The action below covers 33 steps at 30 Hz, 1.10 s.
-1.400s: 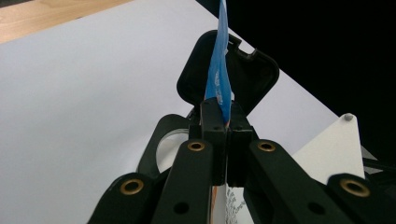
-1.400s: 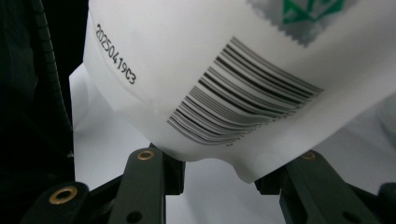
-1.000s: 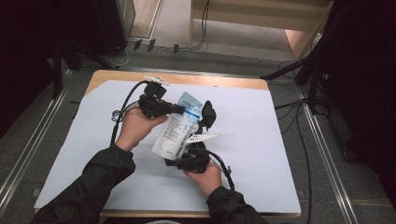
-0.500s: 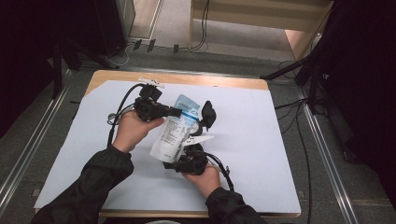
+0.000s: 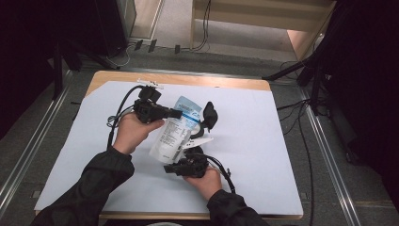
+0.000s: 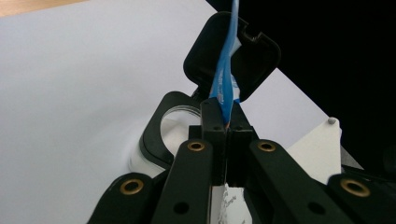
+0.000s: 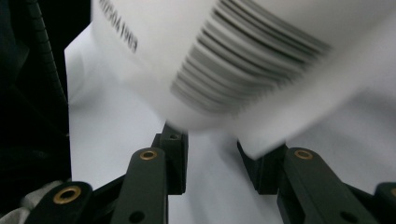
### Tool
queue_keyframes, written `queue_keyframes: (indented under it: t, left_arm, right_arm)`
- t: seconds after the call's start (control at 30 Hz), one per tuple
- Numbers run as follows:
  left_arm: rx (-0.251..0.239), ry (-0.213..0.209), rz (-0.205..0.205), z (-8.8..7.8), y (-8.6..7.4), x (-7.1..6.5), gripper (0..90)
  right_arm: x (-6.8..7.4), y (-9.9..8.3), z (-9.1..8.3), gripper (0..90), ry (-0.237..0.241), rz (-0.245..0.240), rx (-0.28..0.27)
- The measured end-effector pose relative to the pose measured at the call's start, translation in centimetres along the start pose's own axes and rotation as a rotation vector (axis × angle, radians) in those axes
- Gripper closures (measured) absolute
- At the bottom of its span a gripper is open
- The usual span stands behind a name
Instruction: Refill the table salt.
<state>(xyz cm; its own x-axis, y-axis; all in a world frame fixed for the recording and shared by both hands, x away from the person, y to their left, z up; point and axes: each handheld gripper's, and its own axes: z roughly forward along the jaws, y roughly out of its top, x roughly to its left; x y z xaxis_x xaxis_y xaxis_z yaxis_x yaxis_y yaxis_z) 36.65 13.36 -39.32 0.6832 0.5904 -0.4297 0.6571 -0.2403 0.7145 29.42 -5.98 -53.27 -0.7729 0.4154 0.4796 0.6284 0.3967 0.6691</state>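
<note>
Pinching the blue top edge of a white-and-blue printed plastic pouch [image 5: 175, 132], the left hand-held gripper [image 5: 176, 113] has its jaws clamped tight on the thin film; in the left gripper view the blue seam [image 6: 226, 84] rises straight out from between the closed pads. The pouch hangs tilted above the middle of the table [image 5: 263, 155], which is covered by a white sheet, its blue end toward twelve o'clock and its white printed body running down toward six o'clock. The right hand-held gripper [image 5: 184, 155] sits at the pouch's lower end, at about six o'clock from the left one. In the right gripper view its jaws stand apart with white table between them, and the pouch's barcoded bottom [image 7: 247, 65] hovers just above their tips; whether the pads [image 7: 173, 154] touch it I cannot tell. At about three o'clock from the pouch's top, a small black hinged case [image 5: 208, 116] with an open lid rests on the table beside the pouch.
</note>
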Motion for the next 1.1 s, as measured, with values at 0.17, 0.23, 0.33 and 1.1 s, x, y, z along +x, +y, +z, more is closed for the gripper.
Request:
queue_keyframes:
  t: [0.17, 0.23, 0.33, 1.1]
  left_arm:
    - [-0.002, -0.011, -0.005, -0.1, -0.1, -0.2, 90.0]
    - [0.001, -0.013, -0.002, -0.1, -0.2, -0.2, 90.0]
    - [-0.001, -0.014, -0.009, -0.1, -0.3, -0.2, 90.0]
    - [-0.027, -0.019, -0.018, -1.3, -0.5, -0.3, 90.0]
  right_arm:
    - [-0.1, -0.2, 0.1, 65.2, -0.002, 0.002, 0.004]
    - [0.0, -0.3, 0.1, 65.2, -0.001, 0.002, 0.006]
    - [0.0, -0.3, 0.0, 65.1, -0.001, 0.004, 0.008]
    - [0.5, 0.2, -2.4, 64.5, -0.014, -0.032, -0.024]
